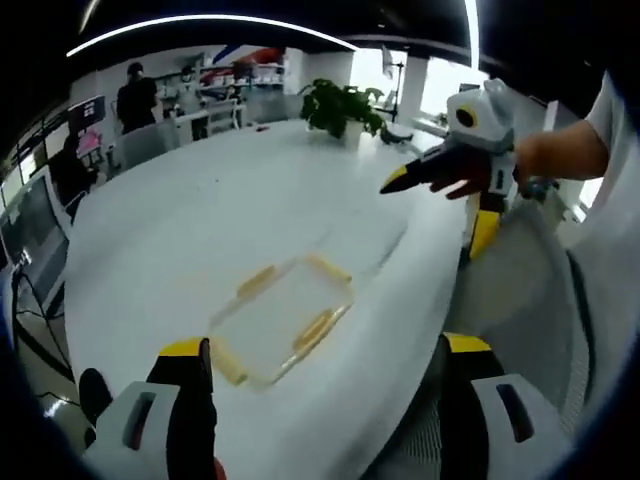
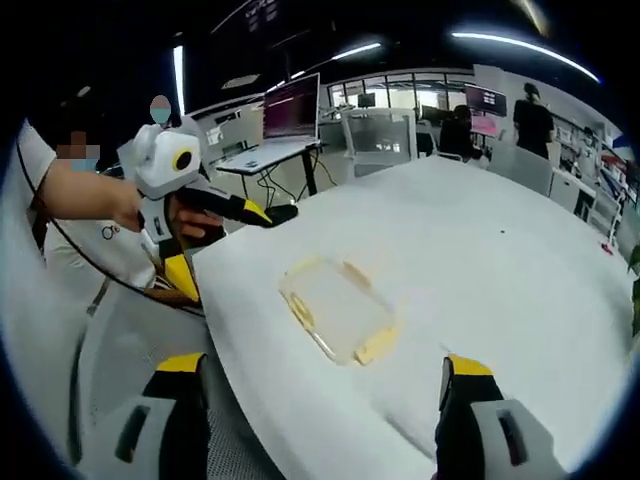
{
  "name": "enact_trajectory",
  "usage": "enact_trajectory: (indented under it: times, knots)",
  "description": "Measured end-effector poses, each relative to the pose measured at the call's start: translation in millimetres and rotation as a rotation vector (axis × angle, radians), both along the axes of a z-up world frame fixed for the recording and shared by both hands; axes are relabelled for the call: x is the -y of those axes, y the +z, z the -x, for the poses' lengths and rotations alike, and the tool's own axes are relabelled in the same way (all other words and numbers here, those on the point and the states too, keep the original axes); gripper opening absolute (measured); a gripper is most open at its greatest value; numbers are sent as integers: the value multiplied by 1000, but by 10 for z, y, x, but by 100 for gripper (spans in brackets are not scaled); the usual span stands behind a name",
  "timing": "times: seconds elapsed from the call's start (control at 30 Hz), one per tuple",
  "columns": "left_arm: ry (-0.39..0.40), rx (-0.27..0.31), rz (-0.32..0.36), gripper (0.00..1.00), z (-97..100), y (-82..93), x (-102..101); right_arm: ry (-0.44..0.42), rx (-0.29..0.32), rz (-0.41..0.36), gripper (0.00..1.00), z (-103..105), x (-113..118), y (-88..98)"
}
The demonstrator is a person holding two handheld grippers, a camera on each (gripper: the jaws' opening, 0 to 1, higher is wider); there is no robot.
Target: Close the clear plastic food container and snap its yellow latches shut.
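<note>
Both grippers hung above the near edge of the white table [image 1: 230, 190], well apart from the clear container [image 1: 283, 318] lying flat near that edge. The left gripper [image 1: 325, 365] stood wide open and empty; so did the right gripper [image 2: 325, 385]. Its lid looked seated, I judged, but the yellow latches [image 1: 314, 329] seemed splayed outward, so snapping remained.

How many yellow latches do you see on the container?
4: in the left gripper view, one per side of the container: far-left, far-right, near-right, near-left.
</note>
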State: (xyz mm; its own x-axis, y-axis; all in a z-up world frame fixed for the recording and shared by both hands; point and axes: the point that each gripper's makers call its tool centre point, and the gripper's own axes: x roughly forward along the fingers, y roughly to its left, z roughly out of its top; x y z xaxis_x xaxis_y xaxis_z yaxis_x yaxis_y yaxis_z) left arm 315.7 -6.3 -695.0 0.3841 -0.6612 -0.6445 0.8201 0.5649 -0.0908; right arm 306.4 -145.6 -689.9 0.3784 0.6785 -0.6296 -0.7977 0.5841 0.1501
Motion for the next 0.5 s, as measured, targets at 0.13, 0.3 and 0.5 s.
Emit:
enact_trajectory:
  times: [0.13,0.3,0.5]
  knots:
    - [-46,17,-28,93,-30,-13,-7,22,11,23,97,-32,-10,-28]
    - [-76,23,-62,93,-99,-53,-47,41,9,45,97,-73,-22,-83]
    - [-120,28,-97,93,-117,-93,-66,93,26,92,96,-101,-25,-146]
